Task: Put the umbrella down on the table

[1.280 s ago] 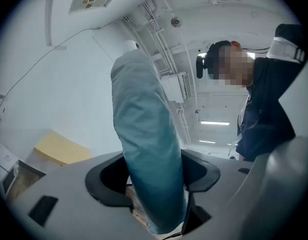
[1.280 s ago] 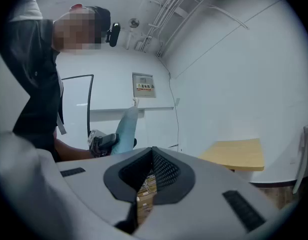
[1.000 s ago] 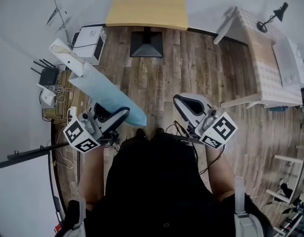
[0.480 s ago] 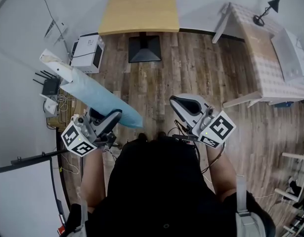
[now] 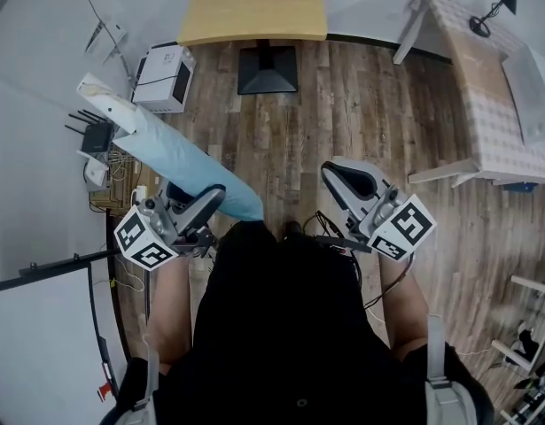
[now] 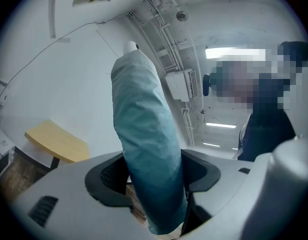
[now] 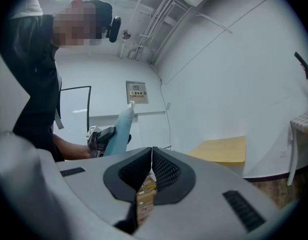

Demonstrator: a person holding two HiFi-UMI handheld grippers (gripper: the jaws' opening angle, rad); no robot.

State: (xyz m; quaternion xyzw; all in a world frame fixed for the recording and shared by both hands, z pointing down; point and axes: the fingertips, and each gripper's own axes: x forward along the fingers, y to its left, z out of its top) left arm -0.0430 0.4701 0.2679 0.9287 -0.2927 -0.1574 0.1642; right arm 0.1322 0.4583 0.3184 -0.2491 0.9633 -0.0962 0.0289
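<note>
The light wooden square desk (image 5: 254,7) stands ahead, well apart. The folded pale-blue fabric umbrella (image 5: 179,162) is airborne, clamped near one end in the left gripper (image 6: 154,184) jaws; carry it level over the desk before releasing. The right gripper (image 7: 151,156) jaws are together, empty.

The table (image 5: 254,7) stands at the far wall. Just left of its base (image 5: 268,69) a printer (image 5: 163,66) sits on the floor. Well right of the table stands a second table (image 5: 485,104) with a lamp (image 5: 494,3) on it. Nearer than the table and to its left, the umbrella (image 5: 179,162) sits between the jaws of the left gripper (image 5: 210,204). The right gripper (image 5: 336,177) is nearer and to the right.
</note>
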